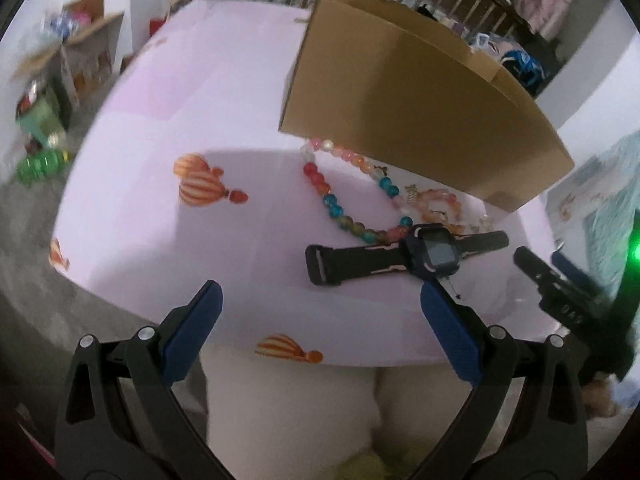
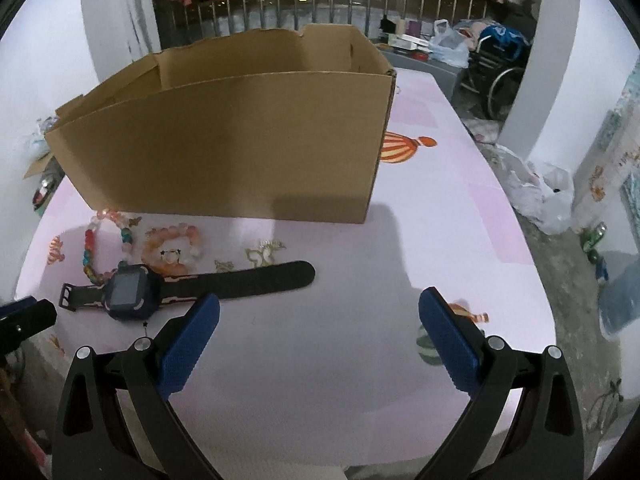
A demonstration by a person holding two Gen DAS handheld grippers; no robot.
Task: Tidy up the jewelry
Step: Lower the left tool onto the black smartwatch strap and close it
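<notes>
While both tools hover at the near edge of the pink table (image 2: 460, 208), neither holds anything: the left gripper (image 1: 320, 300) and the right gripper (image 2: 319, 312) each stand with jaws spread wide and nothing between the blue pads.

Nearest lies the watch (image 2: 132, 290), flat on the cloth with its dark strap stretched out to both sides. It looks light; the case is rigid and likely smooth-faced, while the strap is flexible and would droop from a grip. The case's edges, or the strap just beside it, seem the surest hold.

Just beyond the watch sits the multicoloured bead necklace (image 1: 332, 200) in a loose loop, one end touching the watch. Its hard round beads may slip, and the strand would hang limp, so pinching across the string between beads is wise. Beside it lie a peach bead bracelet (image 2: 172, 240) and small gold trinkets (image 2: 264, 252), light and probably delicate.

Farthest stands the open cardboard box (image 2: 240, 148), a likely destination.
</notes>
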